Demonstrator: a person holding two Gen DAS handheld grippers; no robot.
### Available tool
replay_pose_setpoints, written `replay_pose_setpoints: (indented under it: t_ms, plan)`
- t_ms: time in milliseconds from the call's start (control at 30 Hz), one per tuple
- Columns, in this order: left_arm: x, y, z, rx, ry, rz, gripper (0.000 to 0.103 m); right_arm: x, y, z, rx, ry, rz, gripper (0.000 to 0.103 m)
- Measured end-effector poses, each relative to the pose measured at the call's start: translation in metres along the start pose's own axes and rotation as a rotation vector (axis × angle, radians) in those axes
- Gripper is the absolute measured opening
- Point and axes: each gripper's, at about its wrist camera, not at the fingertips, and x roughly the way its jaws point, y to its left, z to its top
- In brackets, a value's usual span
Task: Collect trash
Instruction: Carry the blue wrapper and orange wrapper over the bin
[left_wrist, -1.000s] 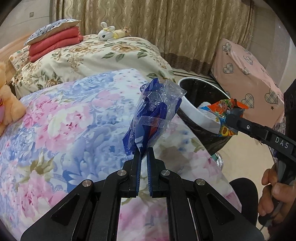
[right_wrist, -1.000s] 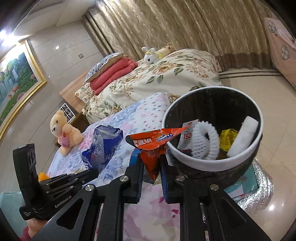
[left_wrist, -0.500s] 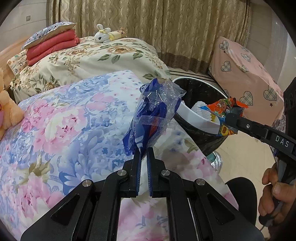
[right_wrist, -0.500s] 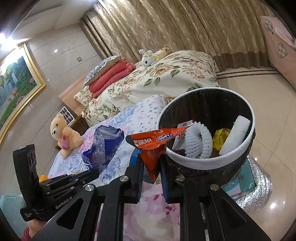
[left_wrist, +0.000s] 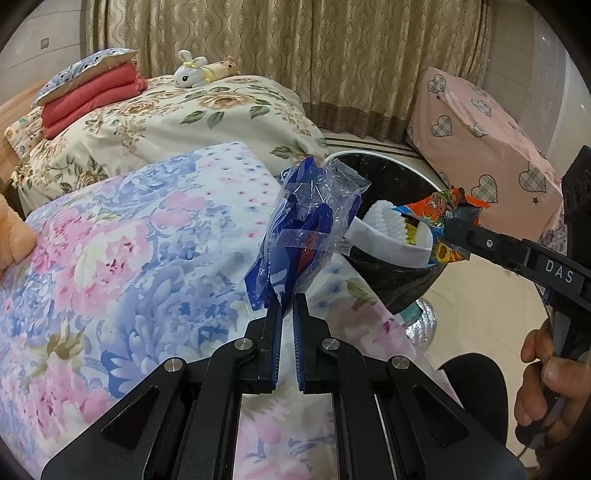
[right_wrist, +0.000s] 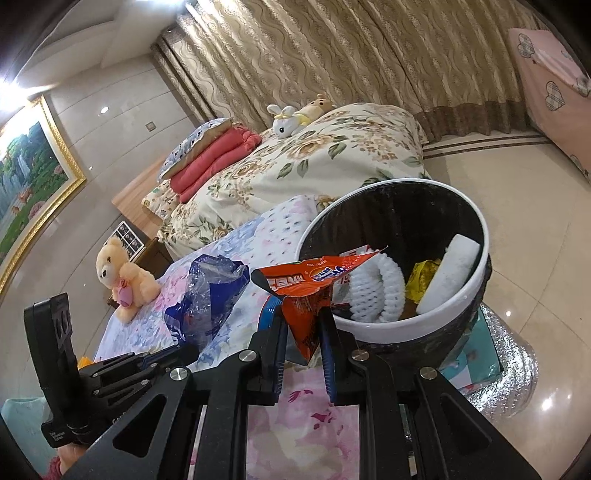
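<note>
Left wrist view: we held a crumpled blue-and-clear plastic bag (left_wrist: 306, 236) in the left hand-held gripper (left_wrist: 287, 306), whose jaws were clenched on the bag's lower end so that its long axis rose up and away from the fingers, tilted slightly right. The bag hung above the floral bedspread (left_wrist: 122, 258), and its upper end overlapped in view the near-left rim of the black bin (left_wrist: 399, 284), which stood to the right of this gripper at the bed's edge. Entering from the right, the right hand-held gripper (left_wrist: 452, 230) gripped an orange snack wrapper (left_wrist: 439, 218) over the bin's white inner rim. In the right wrist view, the same right hand-held gripper (right_wrist: 301, 325) was closed on the wrapper's (right_wrist: 314, 288) lower part; the wrapper's top flared sideways, its right tip reaching over the near-left lip of the bin (right_wrist: 469, 325), which lay ahead and to the right. The bin already contained a white foam net (right_wrist: 373, 291), a yellow wrapper (right_wrist: 421, 278) and a white block (right_wrist: 448, 271). The left hand-held gripper (right_wrist: 184, 349) and its bag (right_wrist: 207, 295) appeared further left, over the bed. We judged the right hand nearer to the opening: its wrapper needed only a short advance forward and rightward before release, whereas the bag had to travel rightward across the rim first.
</note>
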Motion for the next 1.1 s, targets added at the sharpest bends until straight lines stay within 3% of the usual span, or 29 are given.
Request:
replay_pose_setpoints:
  t_ms: [1100]
  plan:
    - [0.022, -0.046, 0.028, 0.080, 0.011, -0.045, 0.005, 0.000, -0.047, 0.023, 0.048, -0.021, -0.058, 0.018]
